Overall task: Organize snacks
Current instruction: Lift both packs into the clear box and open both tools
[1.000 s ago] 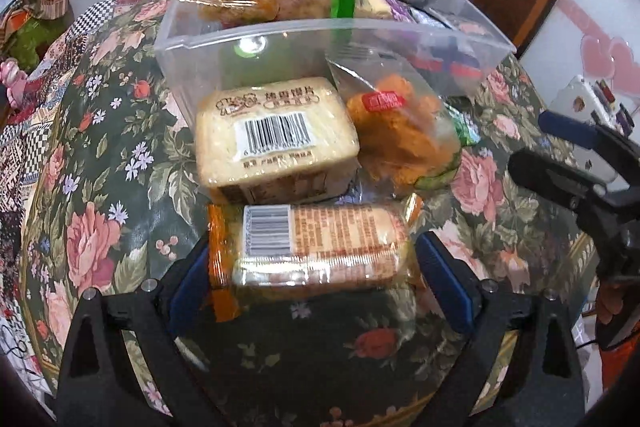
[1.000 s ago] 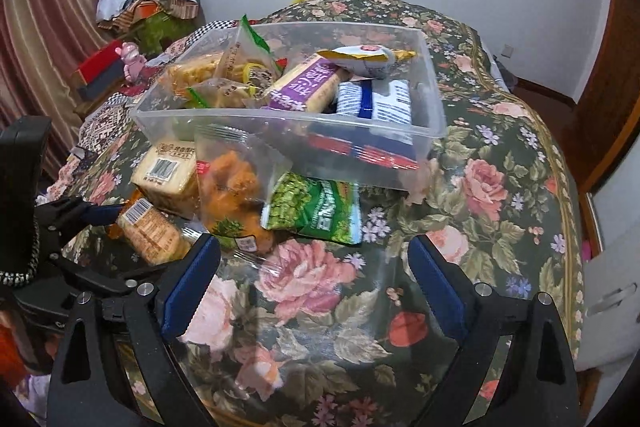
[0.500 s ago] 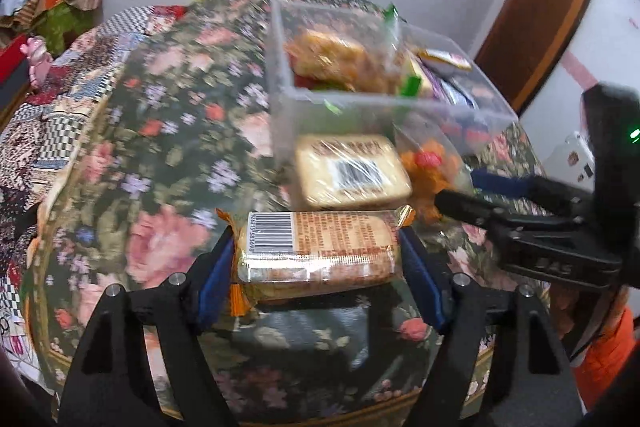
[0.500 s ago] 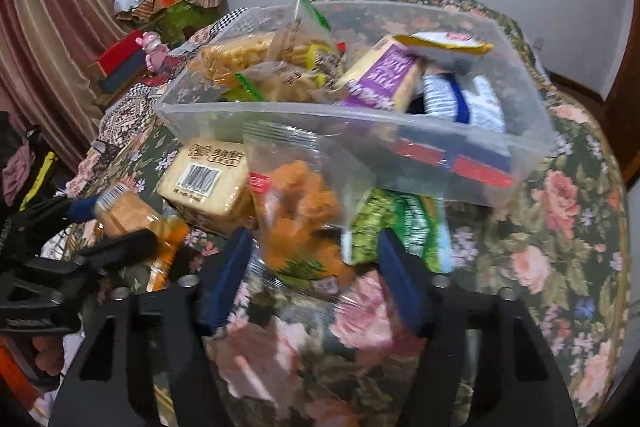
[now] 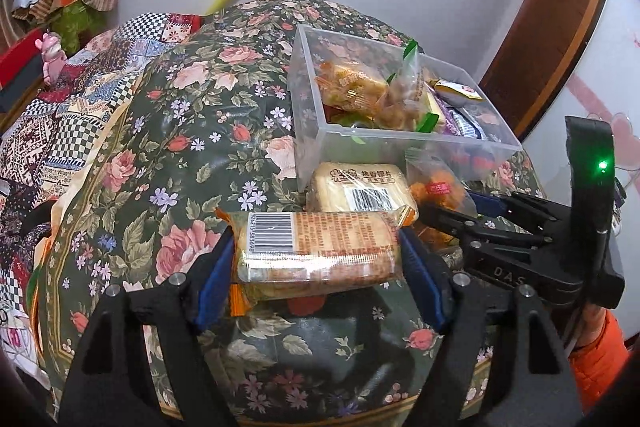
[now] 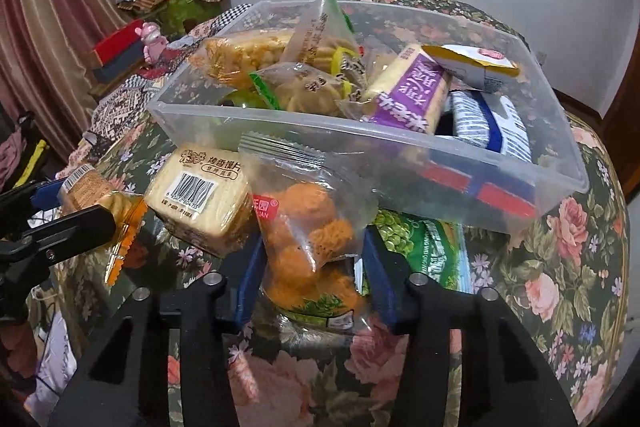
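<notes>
The left wrist camera sits just behind the left tongs [image 5: 316,259] and looks forward and steeply down along their two blue-padded fingers, very near the floral-patterned tabletop [image 5: 192,131]. Ahead of these tongs stands the clear rectangular plastic bin [image 5: 320,131], seen corner-on; to their right the right tongs [image 5: 468,215] reach in sideways.

The right wrist camera rides behind the right tongs [image 6: 312,267], likewise tilted down, closer to the bin [image 6: 400,151], whose long wall fills the view beyond them. The left tongs [image 6: 76,203] enter at their left.

Both views share the bin, the pale square barcoded cracker pack [image 5: 360,187] [image 6: 200,199] before it (each from an opposite side) and the back wall.
</notes>
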`<state>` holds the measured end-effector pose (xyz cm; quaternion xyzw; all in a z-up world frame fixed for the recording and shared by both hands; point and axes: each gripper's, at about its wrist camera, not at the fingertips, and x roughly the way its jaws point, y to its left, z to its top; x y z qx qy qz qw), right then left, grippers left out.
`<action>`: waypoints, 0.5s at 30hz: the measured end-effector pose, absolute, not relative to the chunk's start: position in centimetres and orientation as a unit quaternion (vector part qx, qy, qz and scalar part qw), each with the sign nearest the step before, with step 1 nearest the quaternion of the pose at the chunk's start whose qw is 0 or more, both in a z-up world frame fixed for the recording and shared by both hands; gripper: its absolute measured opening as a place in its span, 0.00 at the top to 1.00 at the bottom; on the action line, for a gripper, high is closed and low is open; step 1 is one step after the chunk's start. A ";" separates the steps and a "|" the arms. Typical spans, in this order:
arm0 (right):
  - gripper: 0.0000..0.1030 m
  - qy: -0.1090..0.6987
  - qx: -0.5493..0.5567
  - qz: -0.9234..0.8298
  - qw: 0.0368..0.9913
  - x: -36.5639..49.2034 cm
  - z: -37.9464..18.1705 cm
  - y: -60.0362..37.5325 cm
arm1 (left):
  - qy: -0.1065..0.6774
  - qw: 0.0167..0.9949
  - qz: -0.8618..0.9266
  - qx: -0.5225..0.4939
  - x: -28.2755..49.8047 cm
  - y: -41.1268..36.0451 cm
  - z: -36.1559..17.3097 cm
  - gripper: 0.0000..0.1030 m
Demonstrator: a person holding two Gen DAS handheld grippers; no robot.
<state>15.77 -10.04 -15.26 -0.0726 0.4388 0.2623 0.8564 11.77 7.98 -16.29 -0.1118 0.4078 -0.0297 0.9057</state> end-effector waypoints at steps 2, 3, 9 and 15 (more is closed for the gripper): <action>0.60 0.435 -0.057 0.261 0.860 15.5 -14.9 -10.9 | 0.405 0.907 -0.029 -0.109 11.8 7.9 -16.0 0.25; 0.60 0.434 -0.052 0.262 0.861 15.4 -14.8 -11.1 | 0.403 0.908 -0.028 -0.108 11.8 7.8 -15.8 0.25; 0.60 0.409 -0.043 0.266 0.872 14.1 -12.7 -12.8 | 0.383 0.918 -0.024 -0.102 11.8 7.4 -13.9 0.25; 0.60 0.380 -0.032 0.260 0.887 13.8 -10.3 -14.4 | 0.363 0.925 -0.020 -0.107 12.4 7.1 -11.9 0.25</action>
